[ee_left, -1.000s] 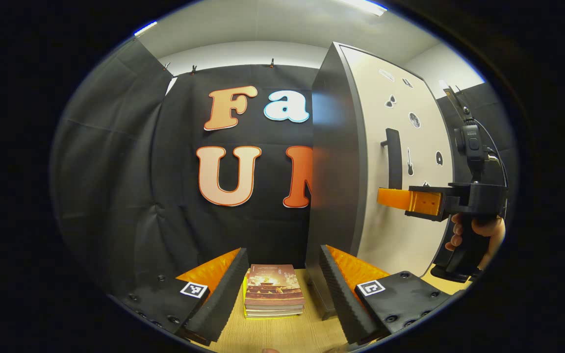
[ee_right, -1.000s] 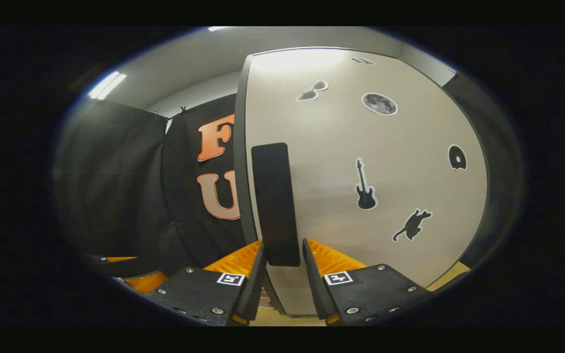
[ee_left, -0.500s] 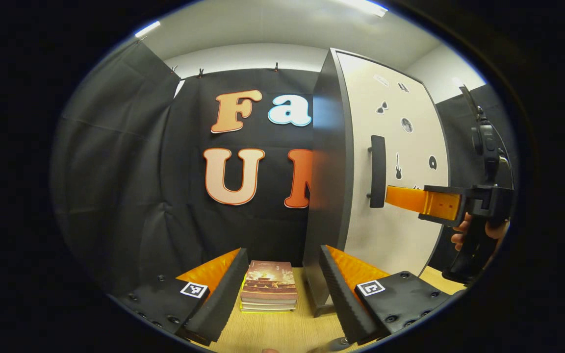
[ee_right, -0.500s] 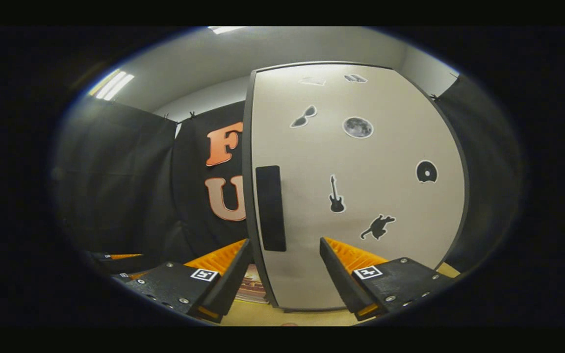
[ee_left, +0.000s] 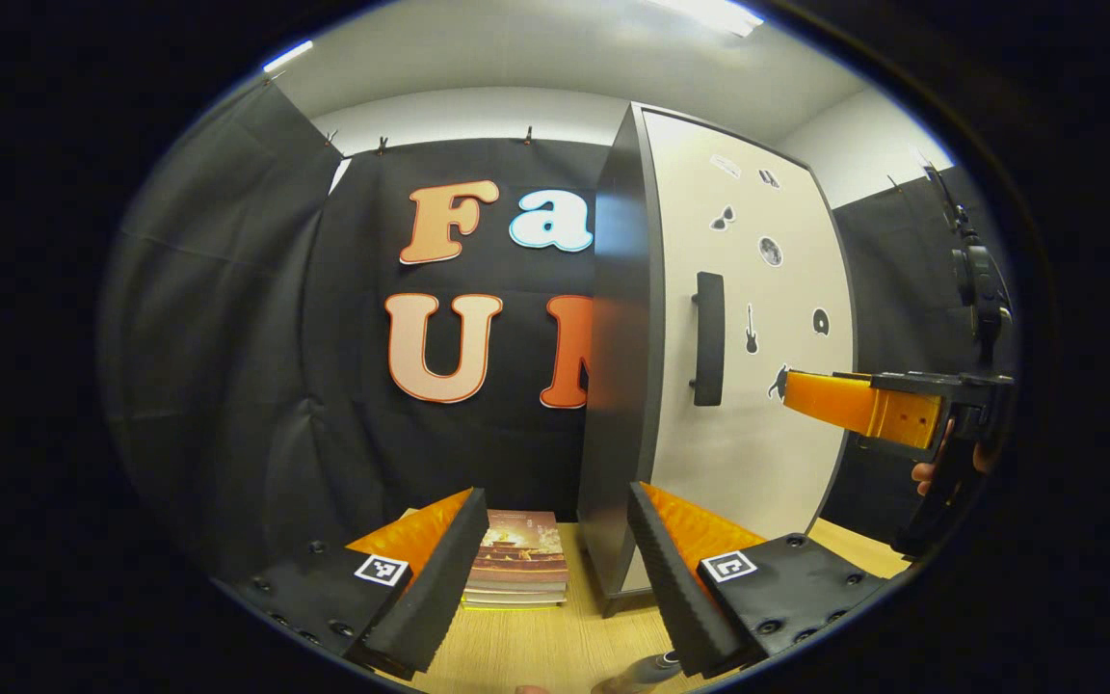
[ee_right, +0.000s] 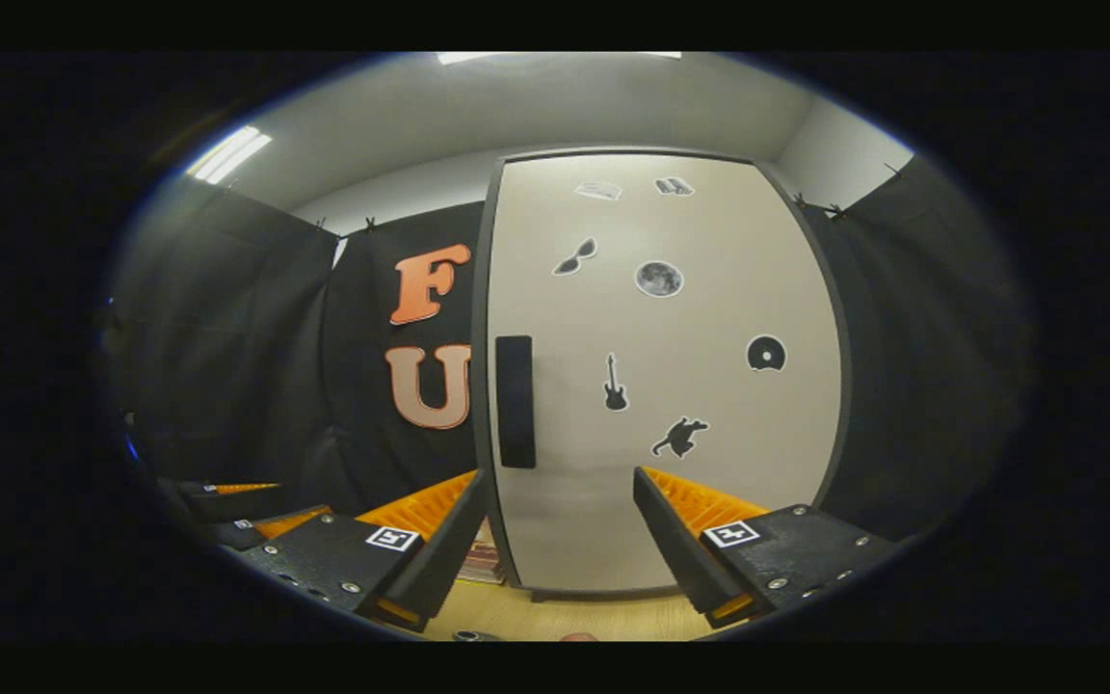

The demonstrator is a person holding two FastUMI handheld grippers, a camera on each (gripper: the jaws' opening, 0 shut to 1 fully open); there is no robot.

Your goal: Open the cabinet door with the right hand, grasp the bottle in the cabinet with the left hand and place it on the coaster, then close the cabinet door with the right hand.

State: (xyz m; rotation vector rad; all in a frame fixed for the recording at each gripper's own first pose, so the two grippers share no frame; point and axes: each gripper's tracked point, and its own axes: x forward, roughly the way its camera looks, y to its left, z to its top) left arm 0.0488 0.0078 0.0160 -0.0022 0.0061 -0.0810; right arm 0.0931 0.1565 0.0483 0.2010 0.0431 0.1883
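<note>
Cabinet door (ee_right: 671, 386): standing closed, handle (ee_right: 515, 401) untouched.
Right gripper (ee_right: 555, 540): hovering released, facing the handle.
Left gripper (ee_left: 555, 569): gaping, beside the cabinet, above books (ee_left: 519, 569).
Bottle: possibly the dark object (ee_left: 647, 667) below the cabinet.

Cabinet door (ee_right: 671, 386): pale beige panel, dark edging, shut flush against the dark cabinet body (ee_left: 618, 366). Upright. Small black stickers scattered over its face: sunglasses, moon, guitar, disc, cat. Dark vertical bar handle (ee_right: 515, 401) near the door's left edge, standing ahead of the right tongs (ee_right: 555, 540), just left of the gap between their tips, apart from both. From the left tongs (ee_left: 555, 569), door lies ahead and right; handle (ee_left: 708, 337) juts out in profile.
</note>
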